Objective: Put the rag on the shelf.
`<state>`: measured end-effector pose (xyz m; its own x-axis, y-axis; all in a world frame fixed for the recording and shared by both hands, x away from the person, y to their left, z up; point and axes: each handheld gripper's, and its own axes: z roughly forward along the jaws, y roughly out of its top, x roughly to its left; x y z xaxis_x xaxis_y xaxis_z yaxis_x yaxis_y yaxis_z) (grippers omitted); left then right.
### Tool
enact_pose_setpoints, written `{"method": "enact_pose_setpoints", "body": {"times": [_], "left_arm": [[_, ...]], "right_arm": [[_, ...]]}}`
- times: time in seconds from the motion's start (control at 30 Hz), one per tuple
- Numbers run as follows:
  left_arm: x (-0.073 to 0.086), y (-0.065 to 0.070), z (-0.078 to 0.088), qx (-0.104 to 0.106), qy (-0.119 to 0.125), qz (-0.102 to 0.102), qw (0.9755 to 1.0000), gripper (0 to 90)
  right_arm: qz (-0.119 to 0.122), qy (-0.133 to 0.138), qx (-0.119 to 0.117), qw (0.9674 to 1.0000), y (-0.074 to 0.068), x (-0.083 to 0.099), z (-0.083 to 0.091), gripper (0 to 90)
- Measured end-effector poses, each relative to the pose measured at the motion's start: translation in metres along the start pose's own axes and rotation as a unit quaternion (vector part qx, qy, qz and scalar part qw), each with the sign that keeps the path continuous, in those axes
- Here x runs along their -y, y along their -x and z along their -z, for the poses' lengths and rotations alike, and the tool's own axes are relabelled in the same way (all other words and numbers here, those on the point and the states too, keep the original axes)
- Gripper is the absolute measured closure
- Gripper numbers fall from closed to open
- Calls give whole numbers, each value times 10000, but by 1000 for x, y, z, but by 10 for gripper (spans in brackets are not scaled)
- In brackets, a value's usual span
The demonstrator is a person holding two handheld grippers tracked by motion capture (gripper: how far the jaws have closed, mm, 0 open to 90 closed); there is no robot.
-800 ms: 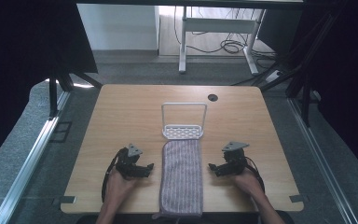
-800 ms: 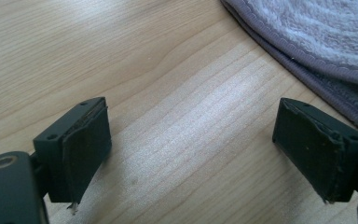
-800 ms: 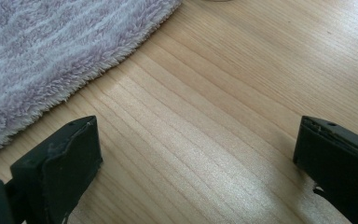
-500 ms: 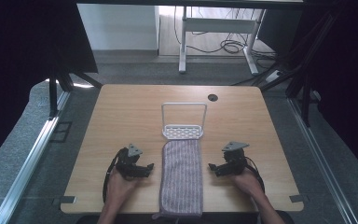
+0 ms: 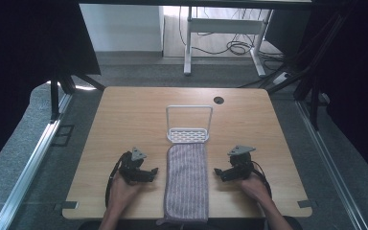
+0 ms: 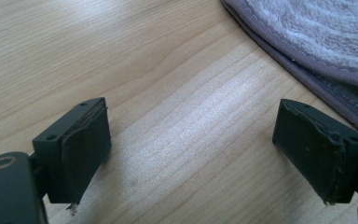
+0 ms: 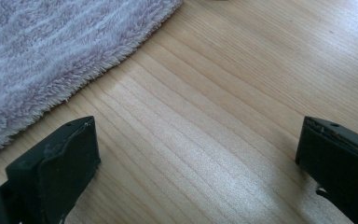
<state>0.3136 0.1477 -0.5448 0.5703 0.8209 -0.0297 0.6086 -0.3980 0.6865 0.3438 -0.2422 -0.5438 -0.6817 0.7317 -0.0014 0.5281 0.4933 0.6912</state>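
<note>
High view: a striped purple towel point(image 5: 187, 182) lies lengthwise at the tabletop's point(image 5: 124, 115) near edge, its far end touching a white wire rack point(image 5: 189, 125); the left gripper point(image 5: 148, 172) and right gripper point(image 5: 219, 172) flank it.
Left gripper view: up close, the towel's stitched hem point(image 6: 307, 60) shows, just beside the right-hand finger point(image 6: 317, 149).
Right gripper view: fluffy pile edge point(image 7: 51, 56) instead, near the left-hand finger point(image 7: 60, 163), apart.
Fingers: both pairs spread wide over bare wood, holding nothing.
</note>
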Motion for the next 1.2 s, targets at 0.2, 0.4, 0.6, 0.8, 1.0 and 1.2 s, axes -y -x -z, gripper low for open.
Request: {"method": "enact_pose_setpoints", "body": {"times": [0.2, 0.4, 0.6, 0.8, 1.0, 1.2], "left_arm": [[0, 0, 0, -22, 11, 23, 10000, 116], [0, 0, 1, -32, 6, 20, 10000, 124], [-3, 1, 4, -38, 62, -2, 10000, 152], [-8, 2, 7, 49, 105, -19, 9999, 162], [-19, 6, 5, 171, 109, -105, 9997, 173], [-30, 9, 2, 258, 125, -216, 9994, 178]], "right_arm": [[-4, -35, -11, 10000, 0, -1, 0, 0], [-109, -86, -47, 9999, 0, -2, 2, 21], [-231, -82, -151, 9996, 4, -5, 6, 48], [-324, -32, -227, 9992, 6, -11, 9, 59], [-337, -90, -282, 9990, 6, -18, 9, 123], [-415, -98, -337, 9985, 6, -25, 9, 158]]}}
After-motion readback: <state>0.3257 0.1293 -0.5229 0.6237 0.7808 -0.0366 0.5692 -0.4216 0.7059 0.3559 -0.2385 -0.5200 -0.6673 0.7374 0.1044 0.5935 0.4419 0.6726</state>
